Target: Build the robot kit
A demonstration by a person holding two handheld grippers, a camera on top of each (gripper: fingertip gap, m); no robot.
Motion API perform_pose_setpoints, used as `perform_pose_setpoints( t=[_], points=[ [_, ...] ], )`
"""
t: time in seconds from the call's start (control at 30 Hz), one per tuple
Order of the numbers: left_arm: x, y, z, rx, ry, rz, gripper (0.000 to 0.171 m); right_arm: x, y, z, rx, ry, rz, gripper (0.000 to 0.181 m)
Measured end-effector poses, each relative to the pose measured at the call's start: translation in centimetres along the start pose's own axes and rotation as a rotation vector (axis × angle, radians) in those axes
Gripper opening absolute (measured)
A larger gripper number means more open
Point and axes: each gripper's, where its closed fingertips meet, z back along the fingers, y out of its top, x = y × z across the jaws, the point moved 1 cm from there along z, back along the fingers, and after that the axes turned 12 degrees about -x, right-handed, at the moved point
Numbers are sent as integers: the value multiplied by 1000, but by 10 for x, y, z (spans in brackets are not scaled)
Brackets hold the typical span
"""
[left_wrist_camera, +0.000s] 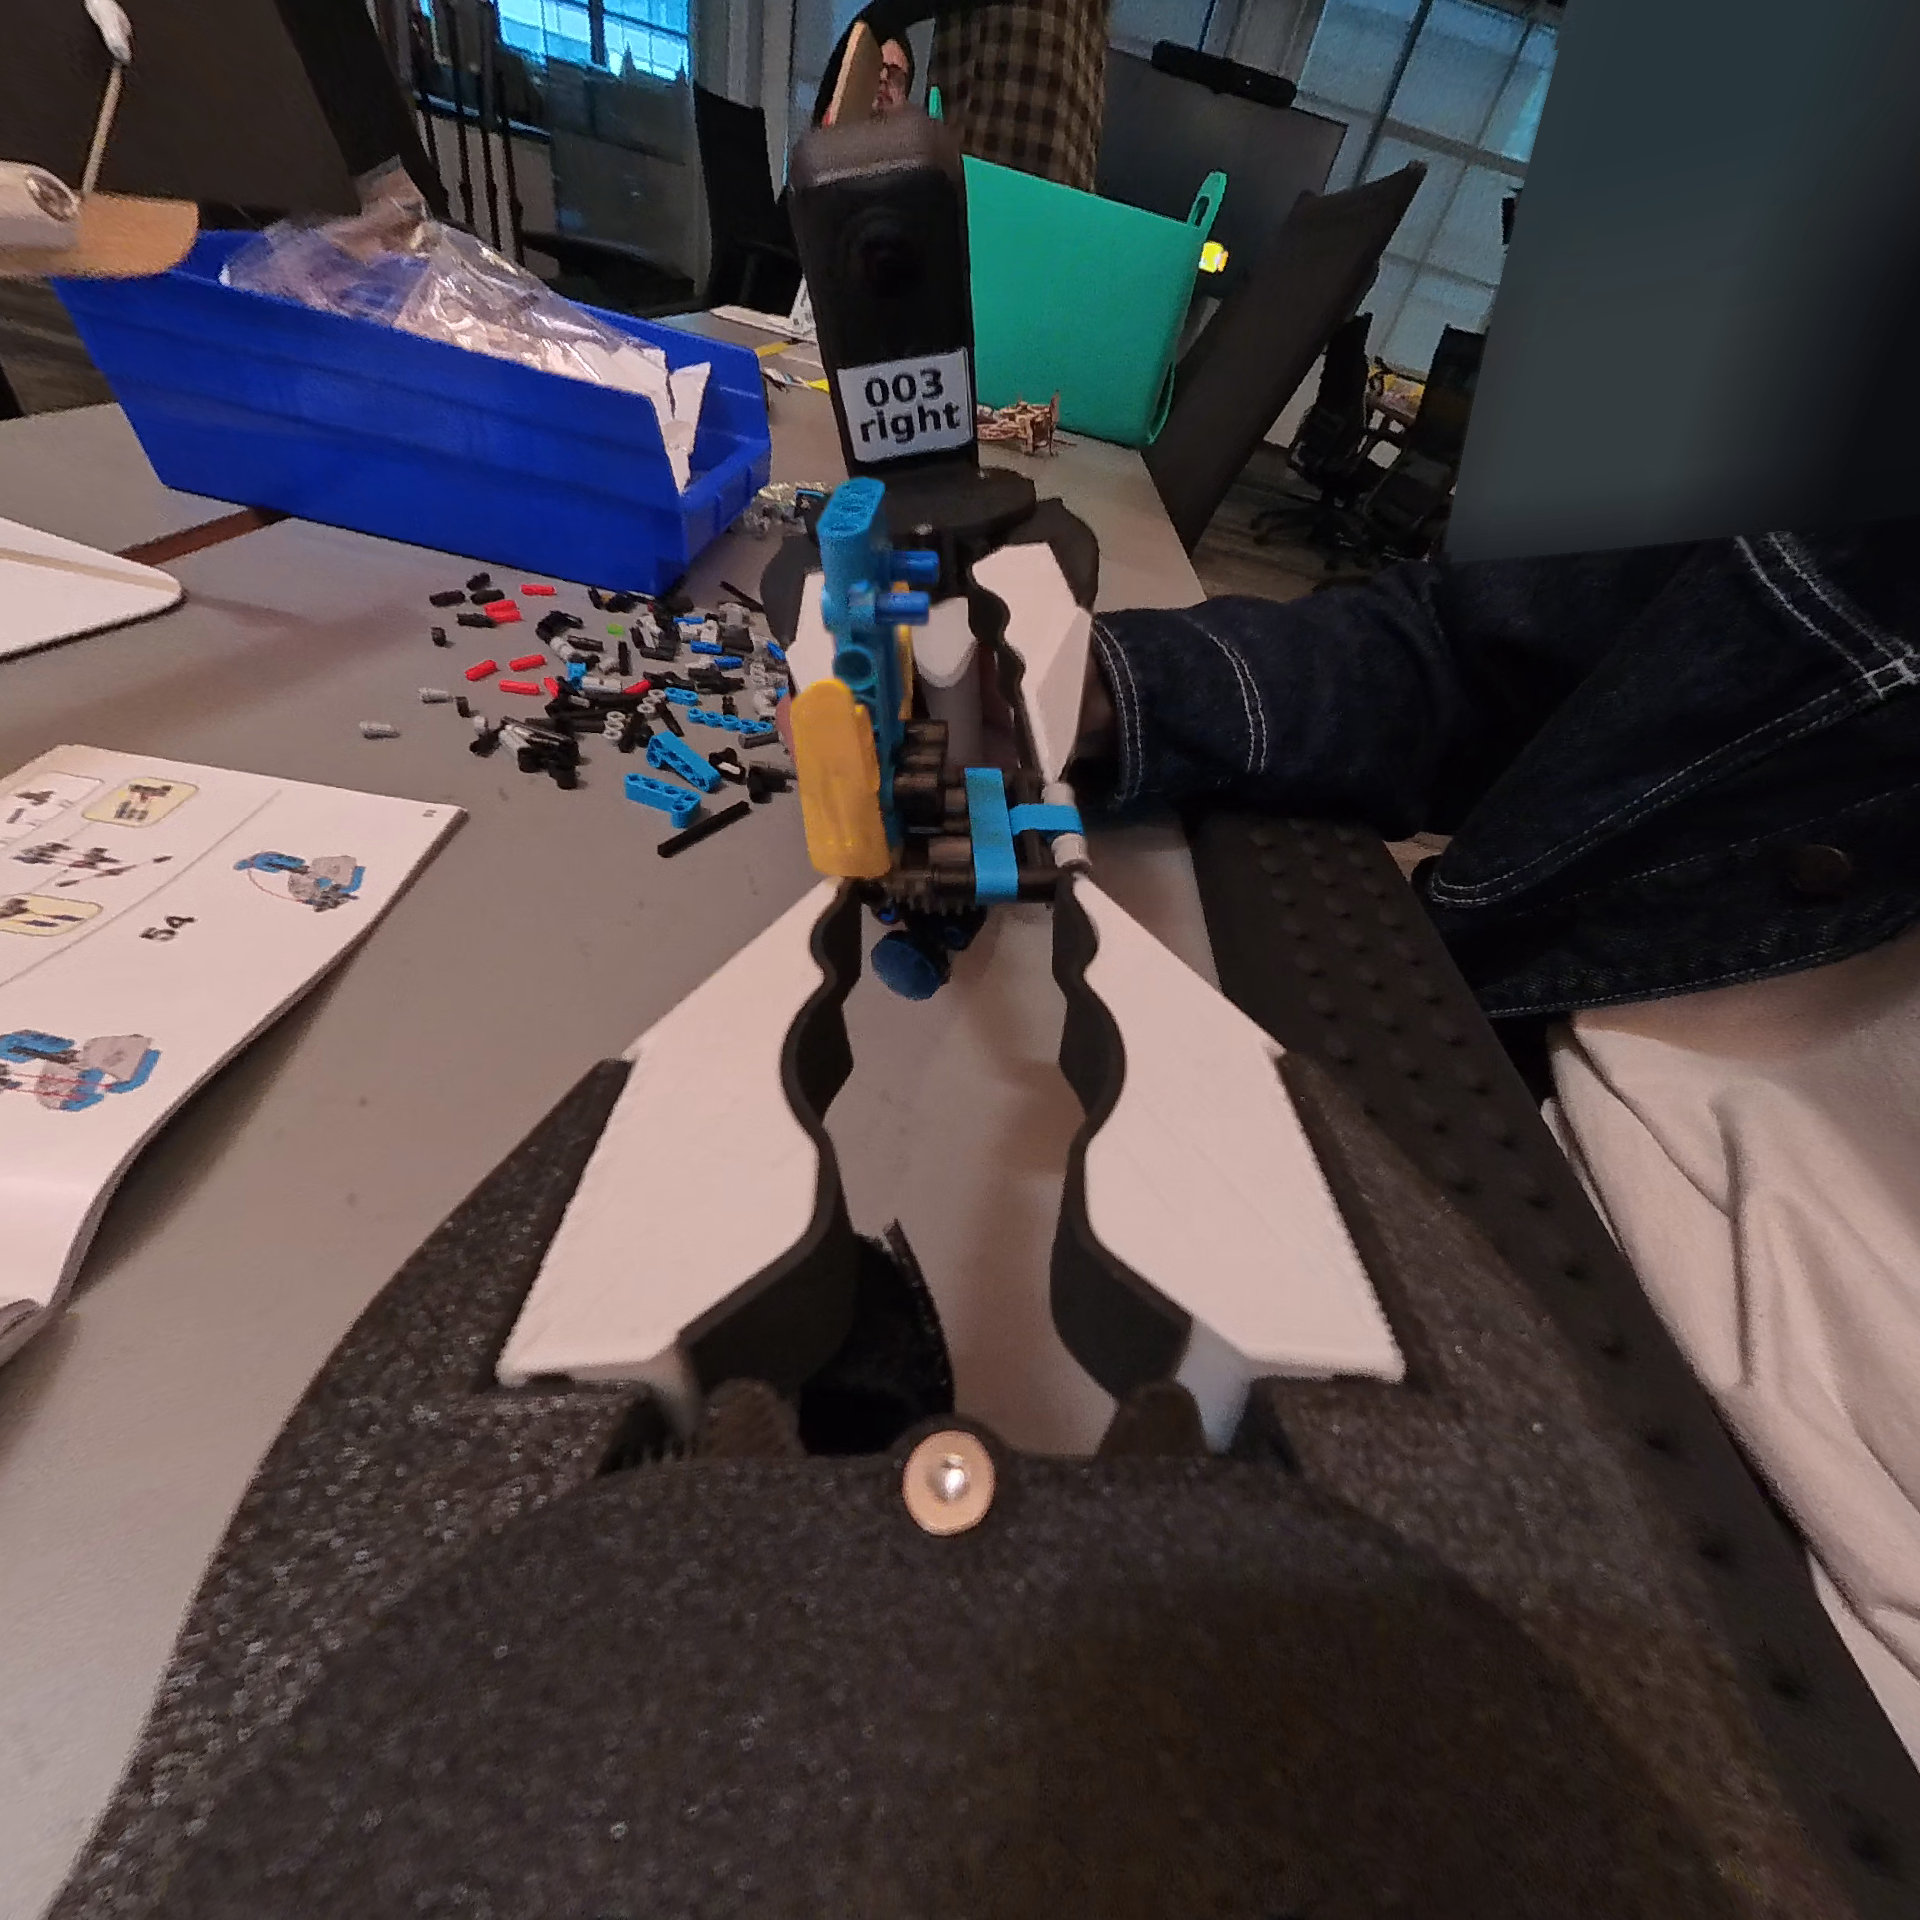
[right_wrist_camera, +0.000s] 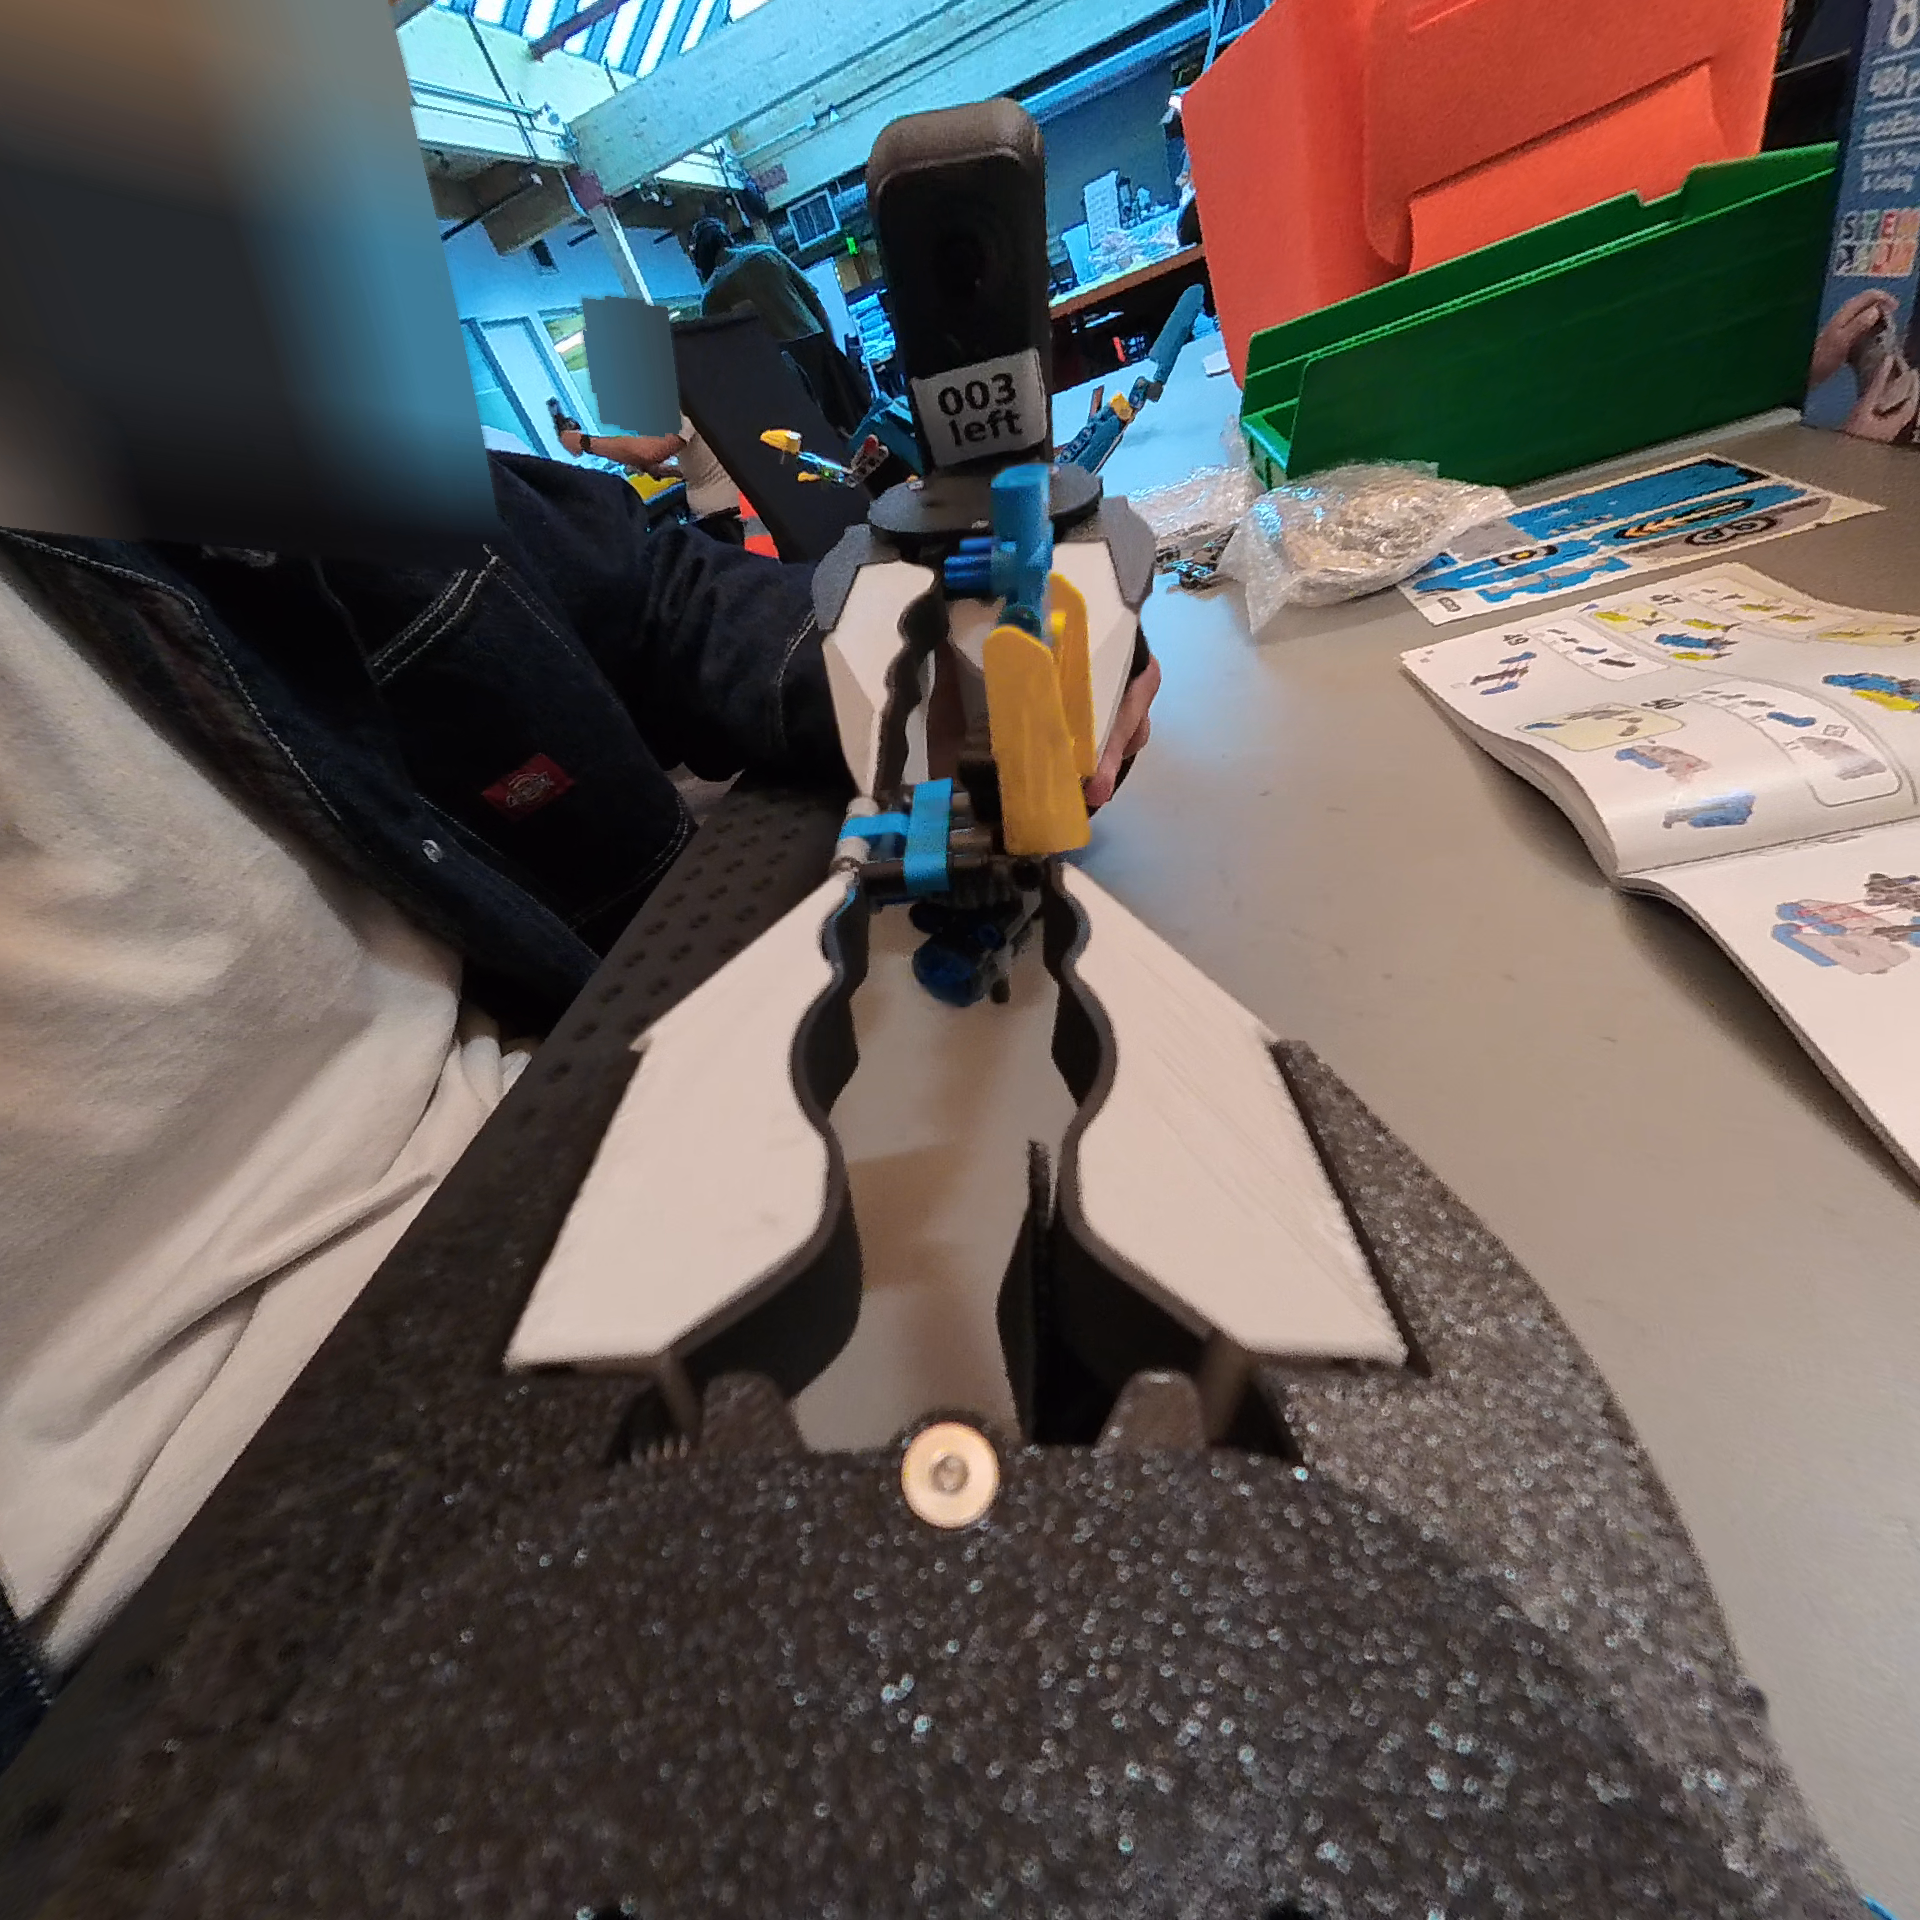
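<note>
Item: small toy assembly of black, blue and yellow plastic building pieces (left_wrist_camera: pixel 914 821), held in the air above the grey counter (left_wrist_camera: pixel 436 1039) near its edge, between two facing grippers.

Left gripper (left_wrist_camera: pixel 951 904): white fingers (left_wrist_camera: pixel 727 1039) with black wavy inner pads, narrowed onto the near, lower end of the assembly, pinching its black geared part at the tips. A blue round piece hangs just inside the finger gap.

Right gripper (right_wrist_camera: pixel 945 883): same build, tips closed on the opposite end of the assembly (right_wrist_camera: pixel 966 821); the yellow paddle-shaped piece stands up beyond the tips, to their right.

Surroundings: scatter of small black, blue and red loose pieces (left_wrist_camera: pixel 613 686) on the counter; blue plastic bin (left_wrist_camera: pixel 416 416) holding clear bags behind it; open printed instruction booklet (left_wrist_camera: pixel 156 987); green bin (right_wrist_camera: pixel 1538 343); person's dark denim sleeve (left_wrist_camera: pixel 1351 686).
</note>
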Motion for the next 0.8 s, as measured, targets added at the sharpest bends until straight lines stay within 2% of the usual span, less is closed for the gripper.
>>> perform_pose_setpoints(
  t=[0.27, 0.43, 0.53, 0.63, 0.7, 0.8],
  points=[
    [-2, 8, 3, 54, -11, 47, 38, 1, 5, 3, -4, -129, 129, 33],
    [-14, 8, 10, 79, -23, 173, 37, 12, 6, 8, 0, -219, 151, 33],
    [-20, 7, 12, 94, -57, 240, 37, 12, 3, 6, -17, -222, 161, 33],
    [-22, 1, 9, 62, -70, 236, 36, 5, 5, 6, 10, -159, 144, 33],
    [-18, 2, 13, 68, -139, 228, 34, -4, 9, 7, 45, -61, 103, 33],
    [-6, 2, 12, 63, -193, 139, 31, -13, 10, 6, 62, 36, 66, 33]
  ],
)
